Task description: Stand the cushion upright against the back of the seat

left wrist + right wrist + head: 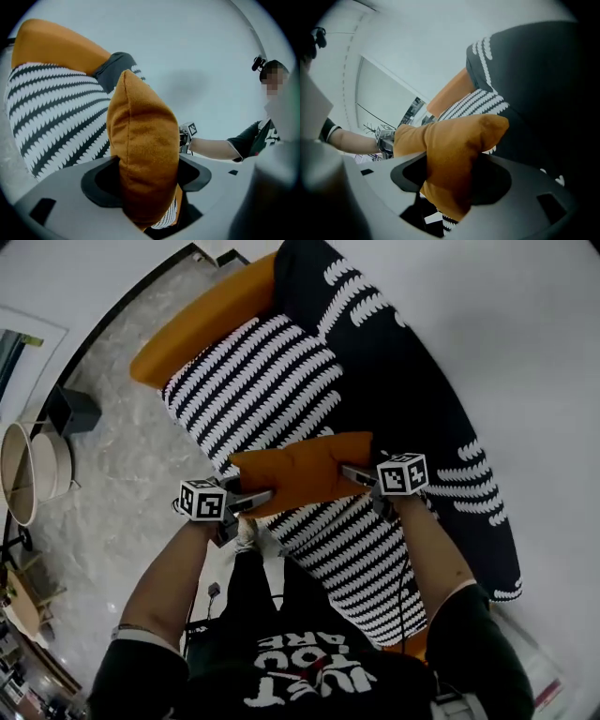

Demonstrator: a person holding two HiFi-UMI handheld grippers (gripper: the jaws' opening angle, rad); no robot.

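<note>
An orange cushion [302, 472] hangs in the air above the striped seat [262, 381], held level between both hands. My left gripper [251, 501] is shut on its left end, and the orange fabric [143, 159] fills the gap between those jaws. My right gripper [356, 474] is shut on the right end, where the cushion [452, 150] bunches between the jaws. The dark seat back [412, 381] with white stripes rises to the right of the cushion. The cushion's striped underside peeks out below in both gripper views.
The seat's orange armrest [202, 320] runs along its far left side. Grey marble floor [122, 493] lies to the left, with a dark box [73, 411] and a round pale basket [33, 470] on it. The person's legs stand close to the seat's front edge.
</note>
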